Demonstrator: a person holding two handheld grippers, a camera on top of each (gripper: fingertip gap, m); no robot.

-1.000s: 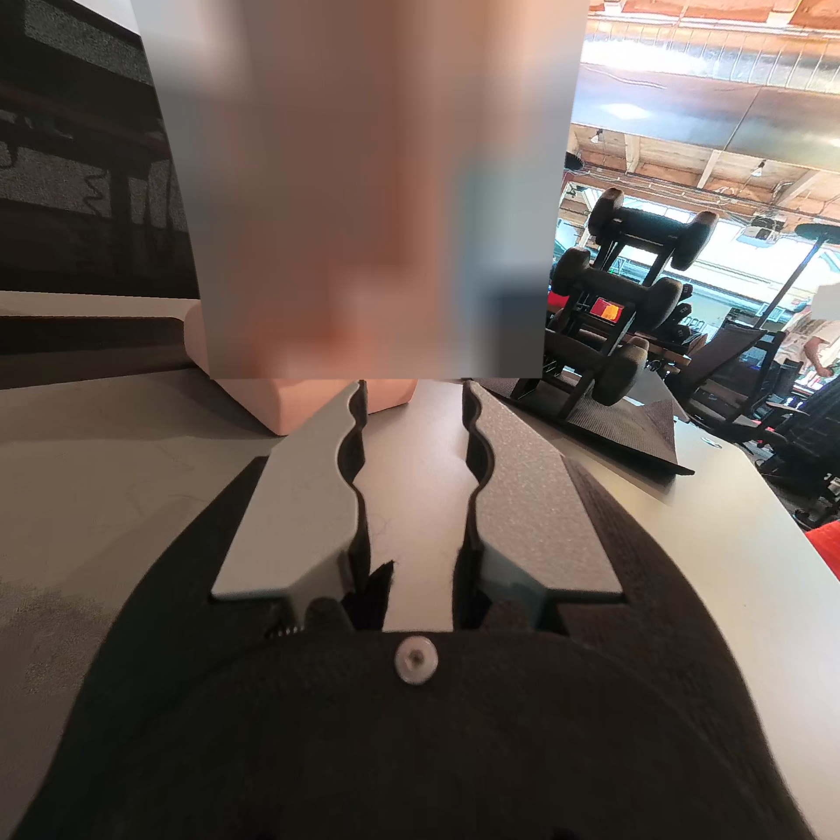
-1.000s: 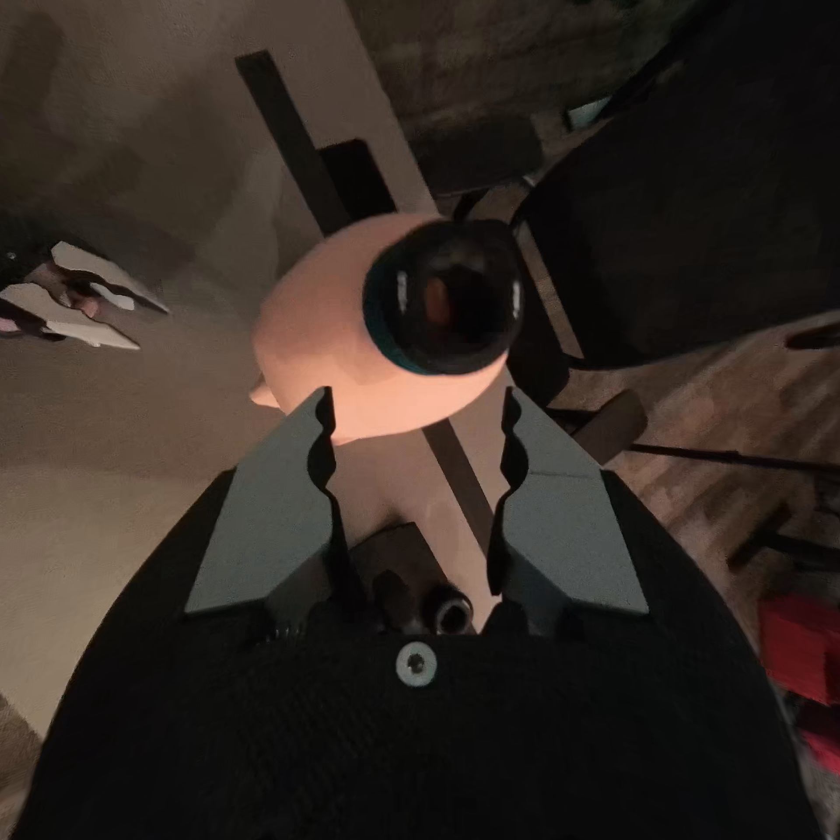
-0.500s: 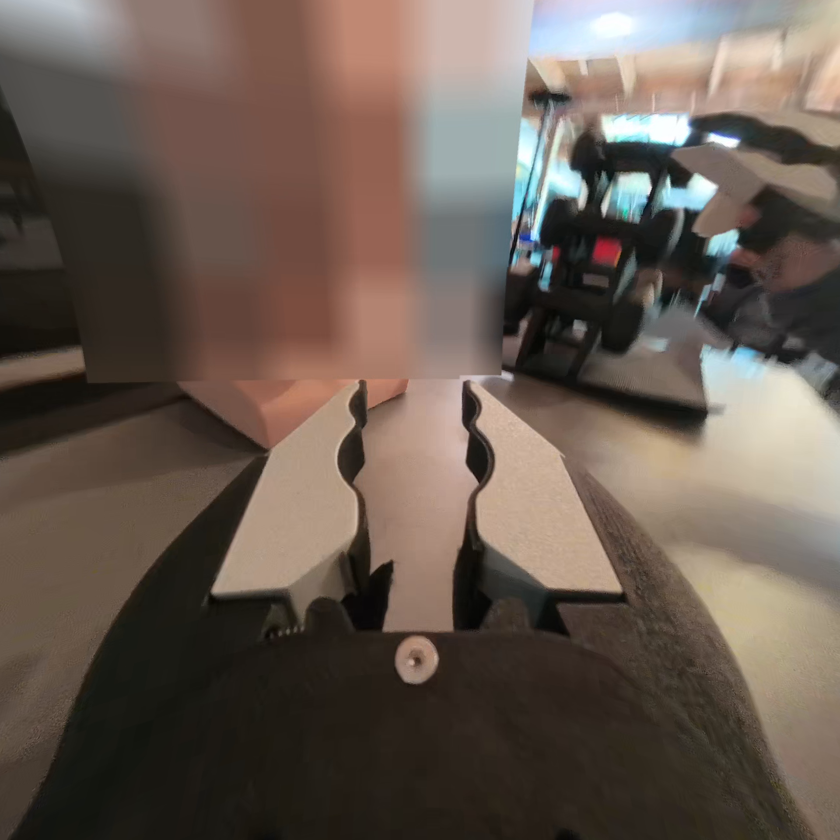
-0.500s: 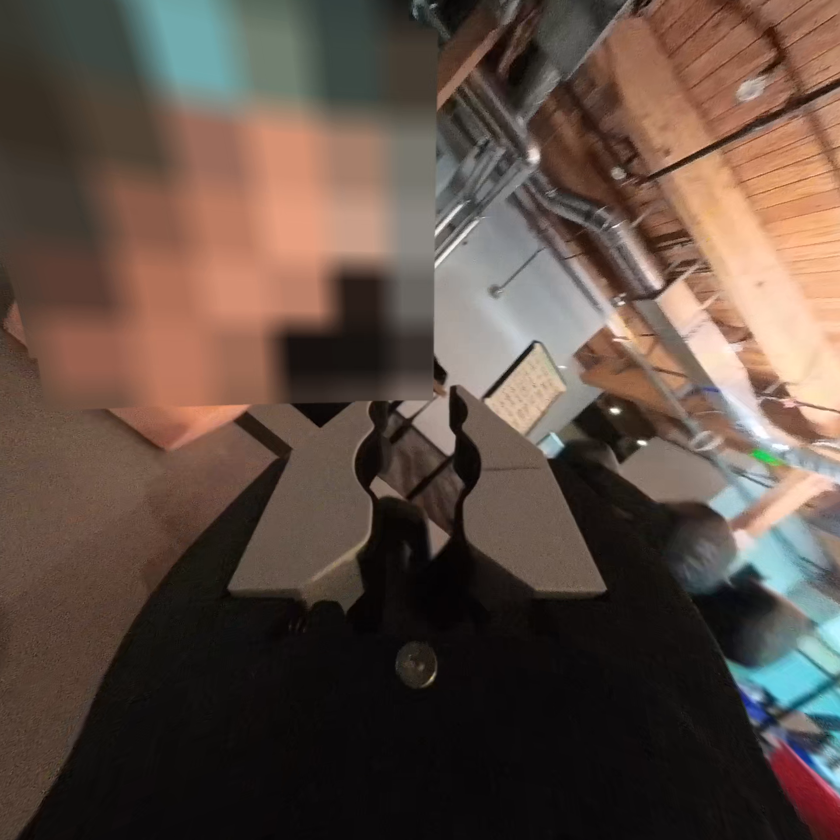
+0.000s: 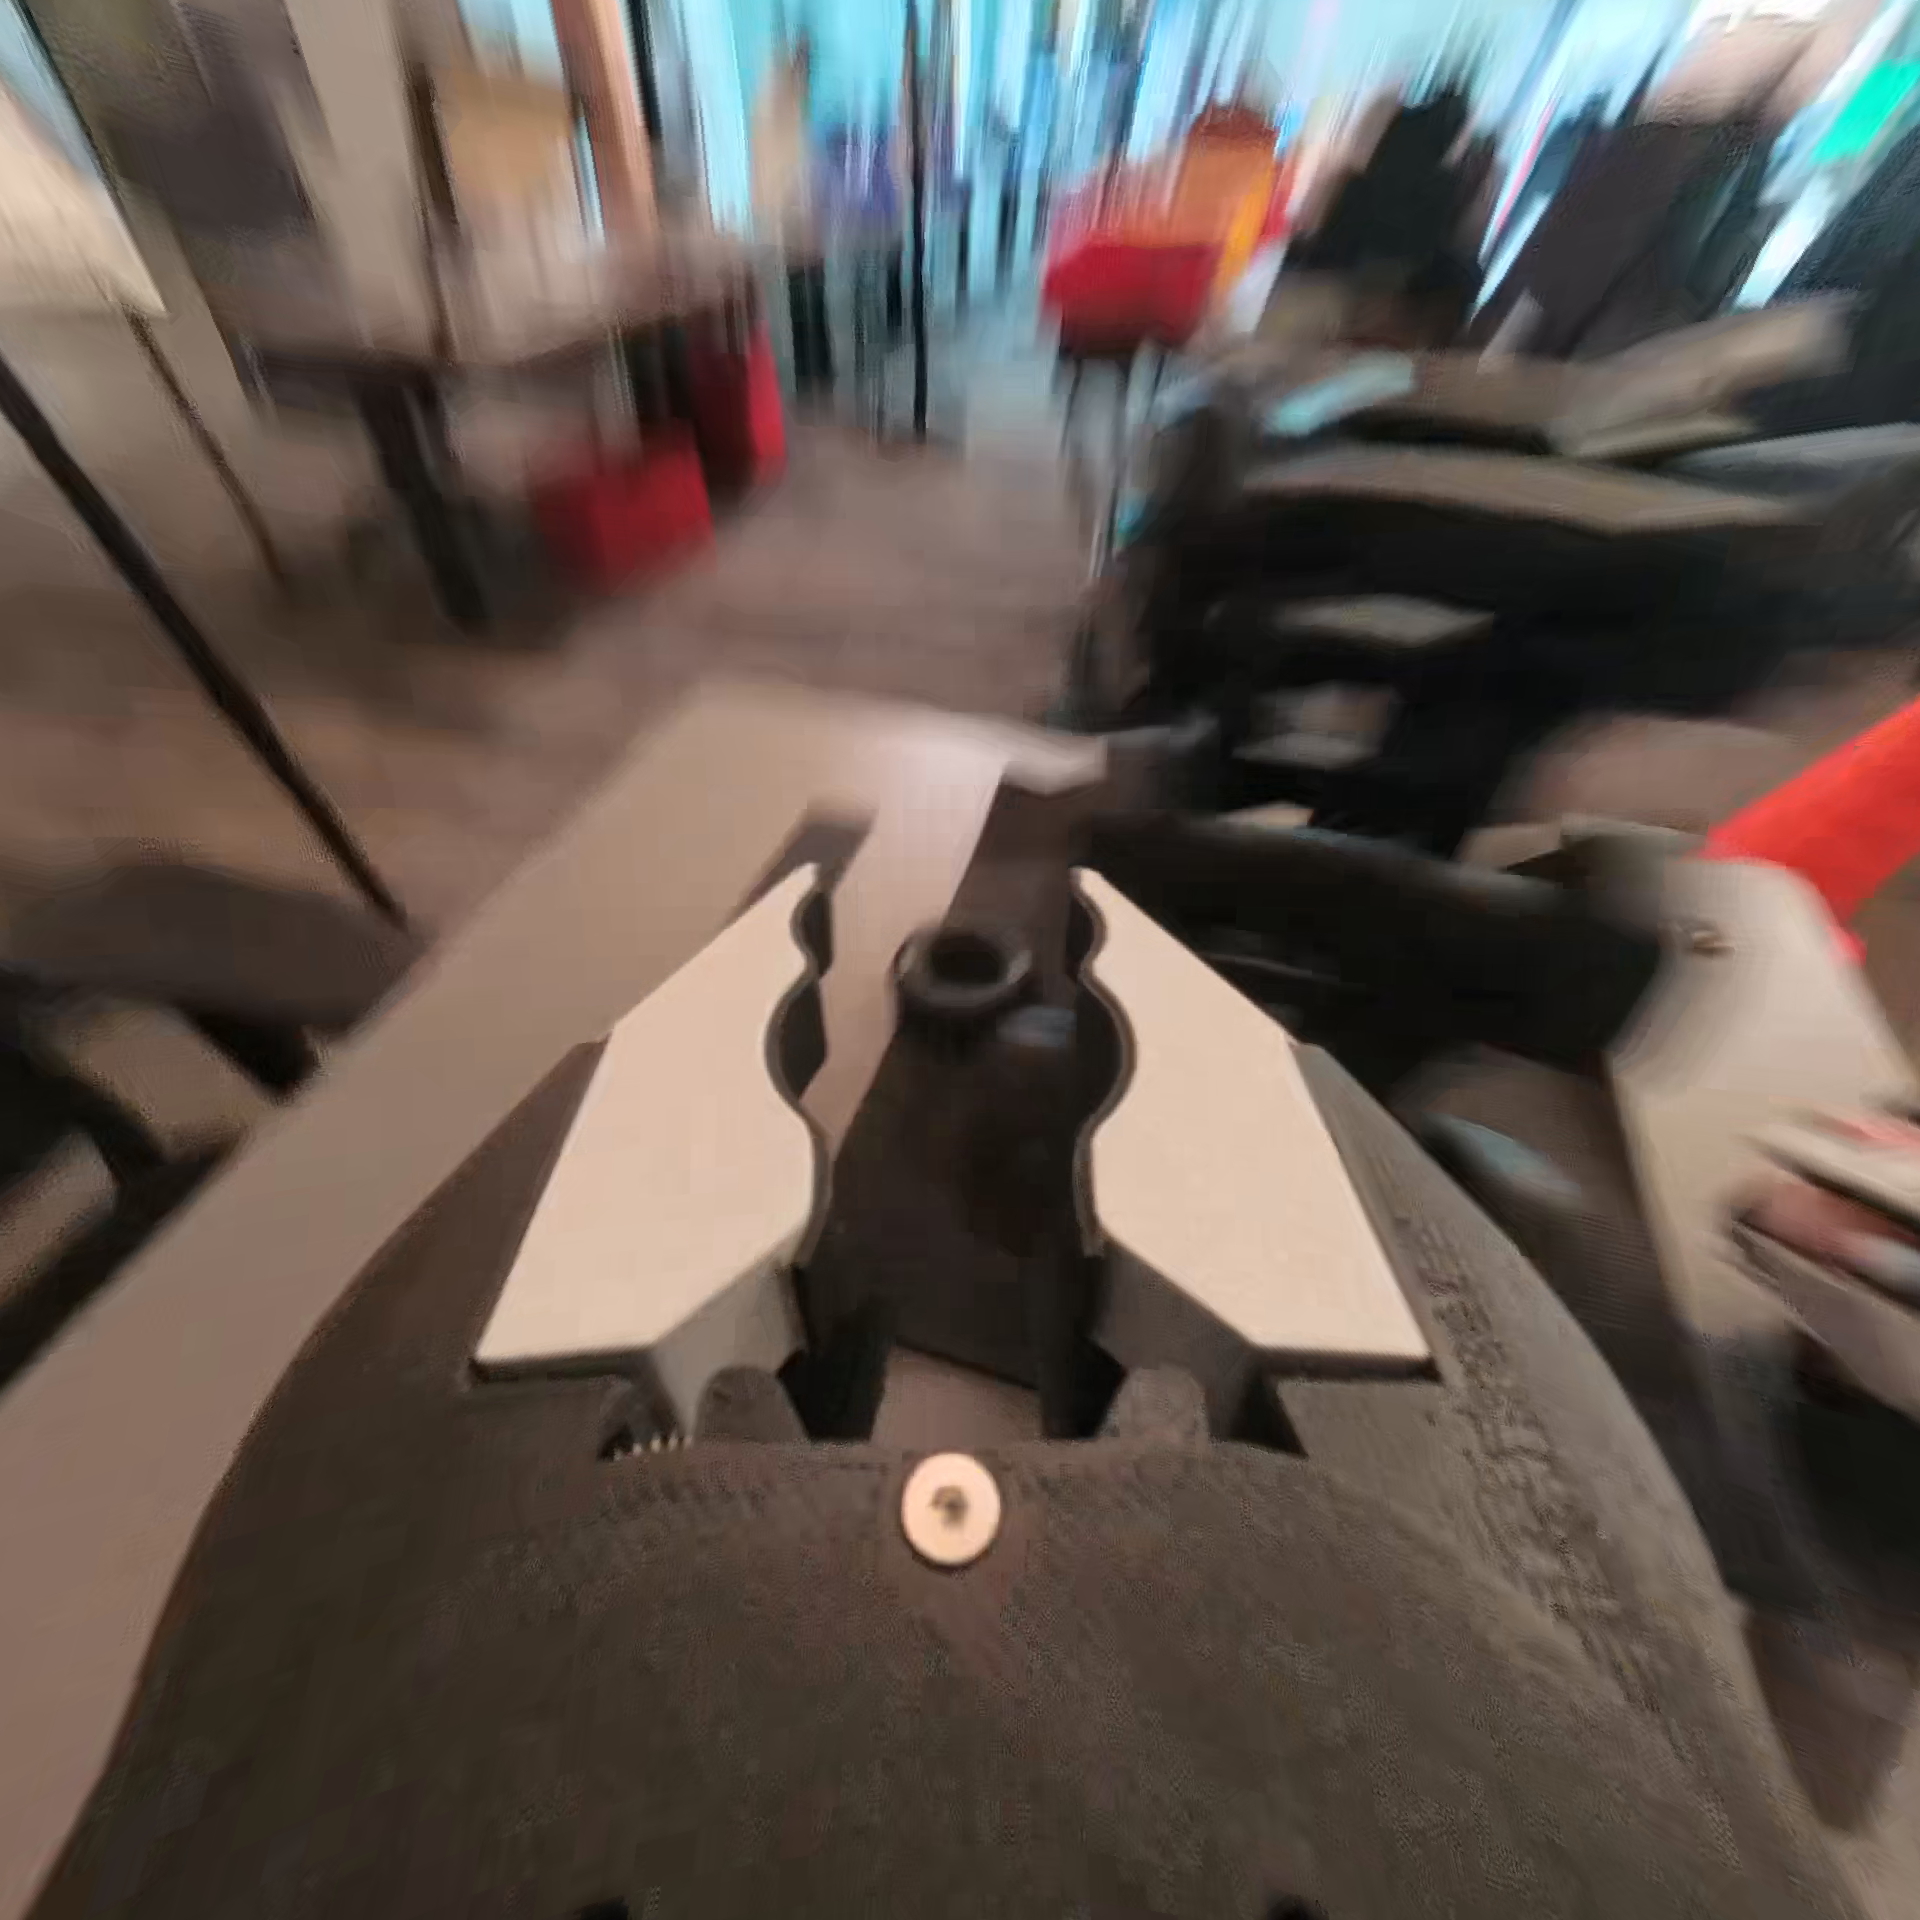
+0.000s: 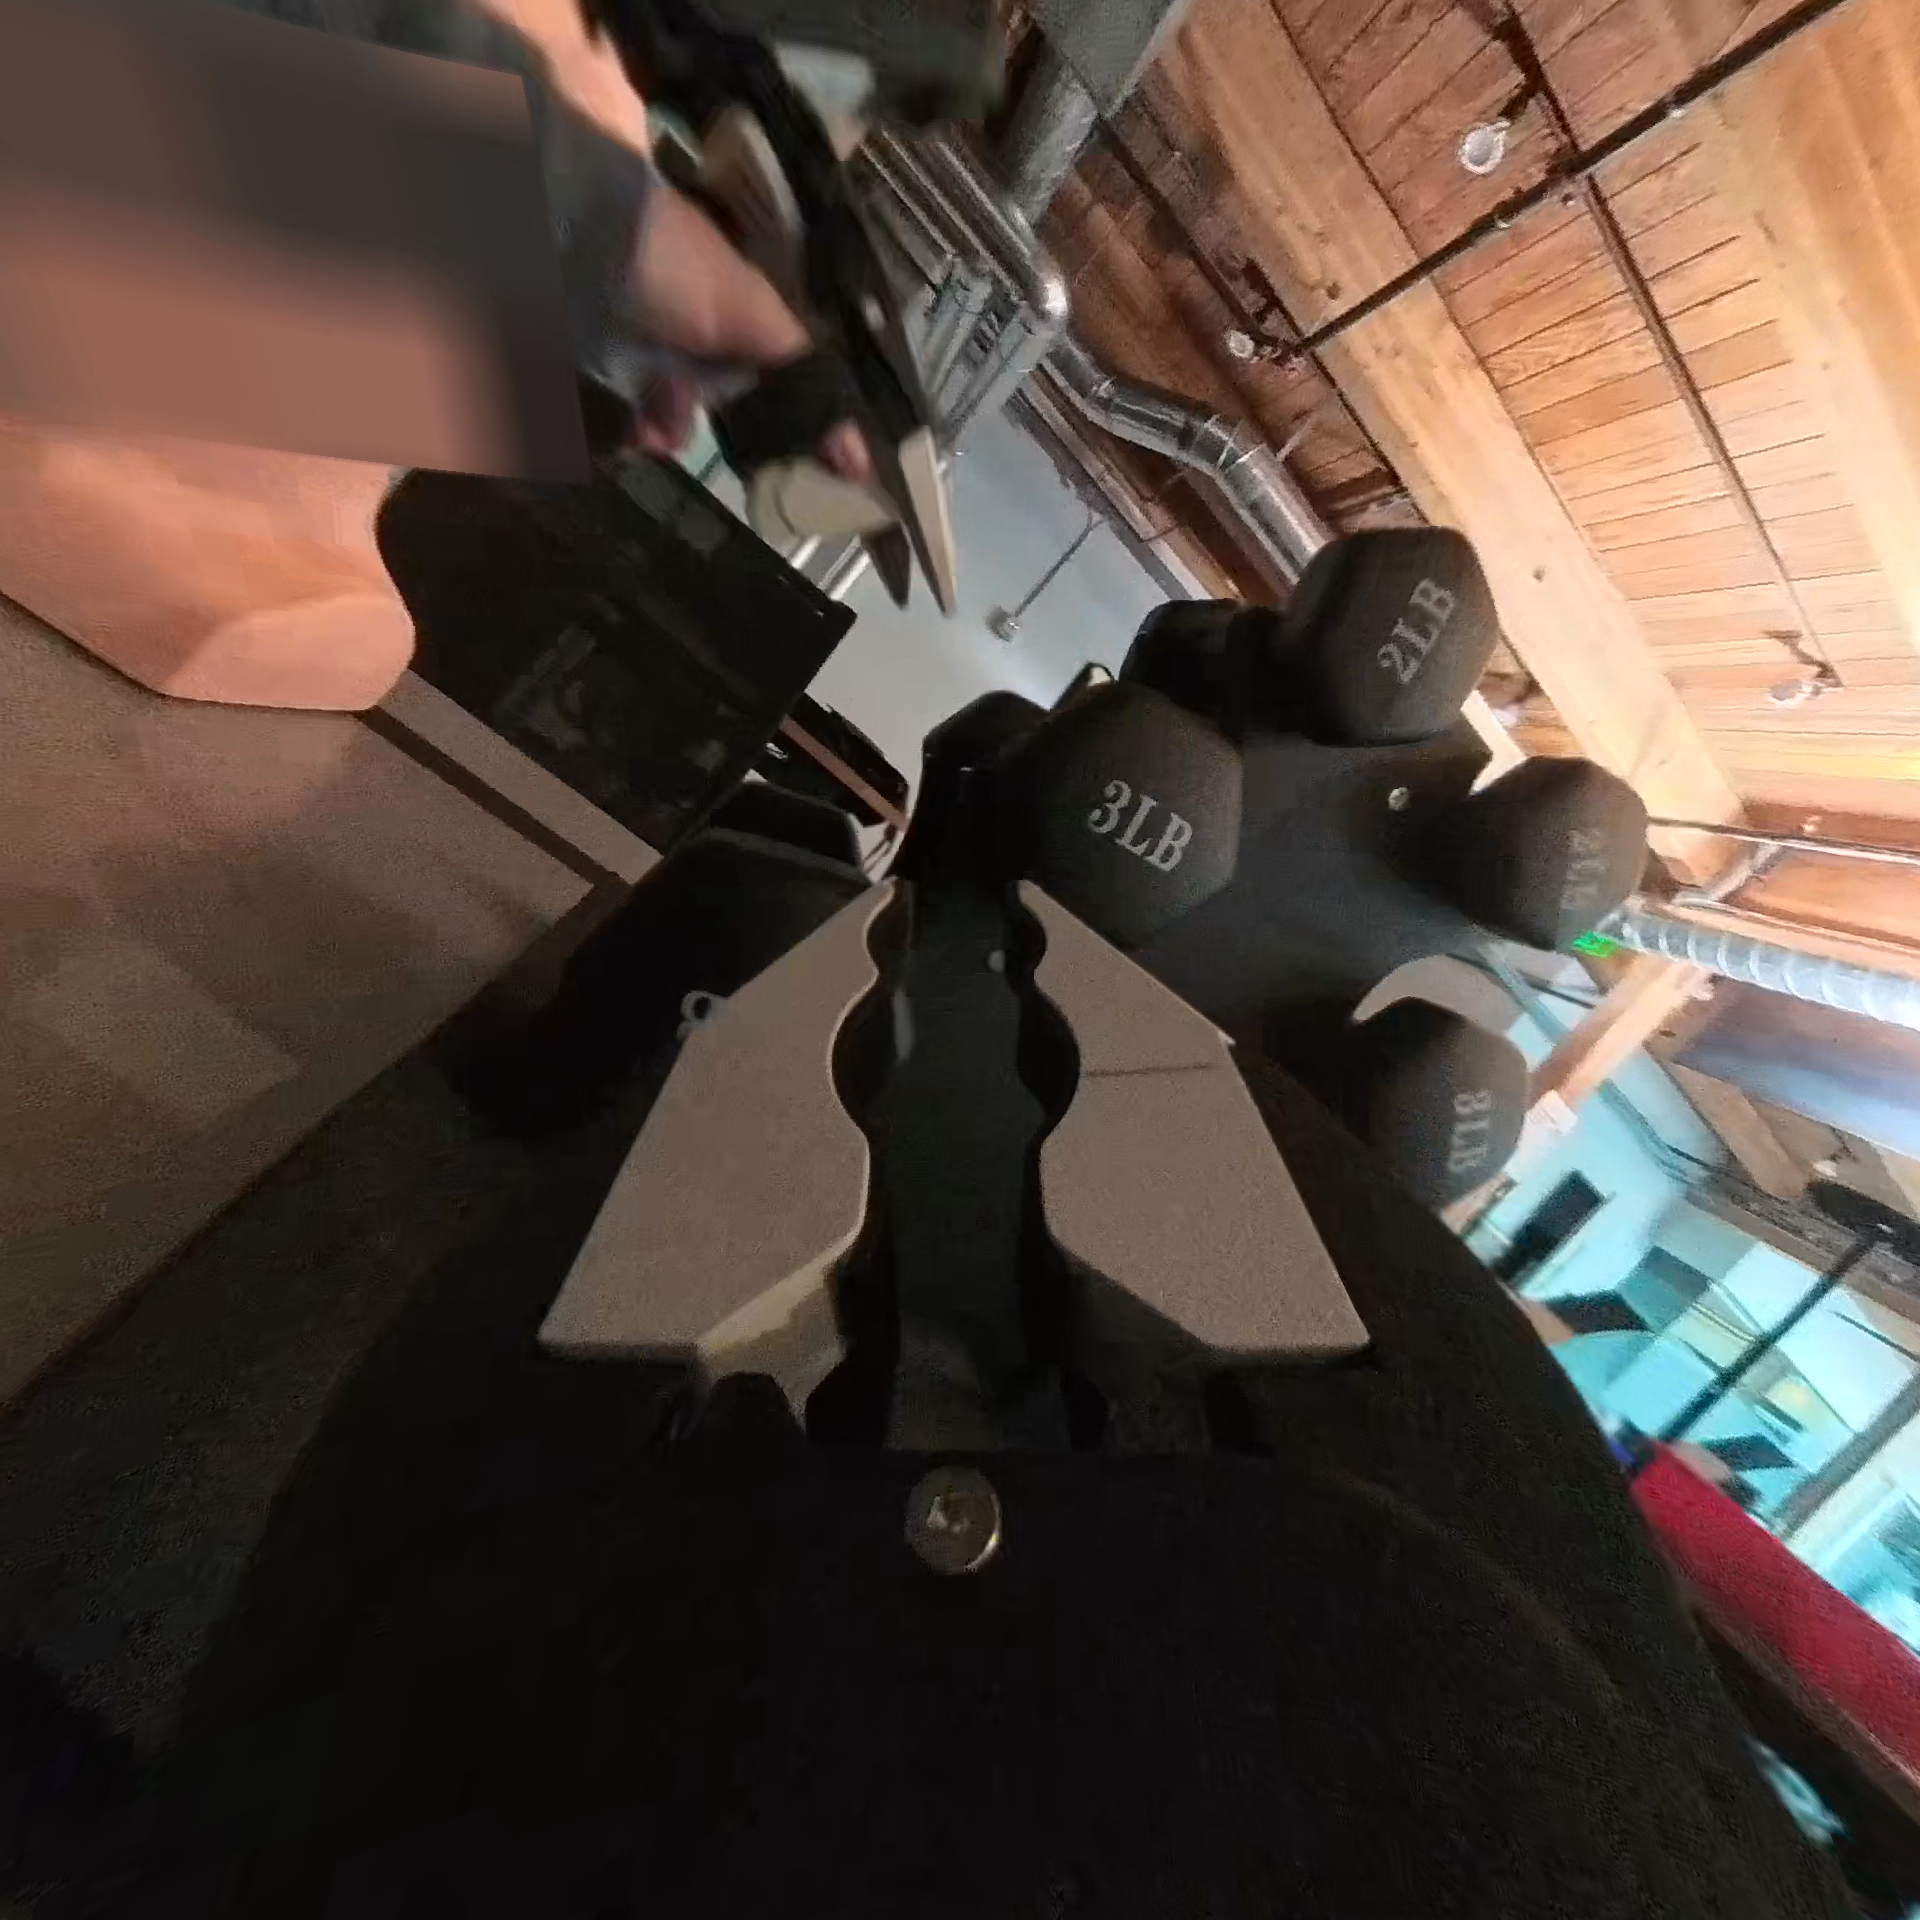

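The left gripper [image 5: 945,904] hung with fingers spread over a blurred pale worktop [image 5: 312,1132]. The right gripper [image 6: 956,904], fingers parted, faced black hexagonal dumbbells [image 6: 1138,831] on a rack.

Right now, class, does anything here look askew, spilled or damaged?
Nothing stands out. The black hexagonal dumbbells sit in their black rack; the slant is the camera's. The left wrist view is too blurred.

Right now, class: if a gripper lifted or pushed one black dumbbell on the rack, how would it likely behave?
The dumbbell on the rack is probably heavy for its size and stiff, since it looks solid. Its flat-sided ends should keep it from rolling. The matt coating looks grippy, not slippery.
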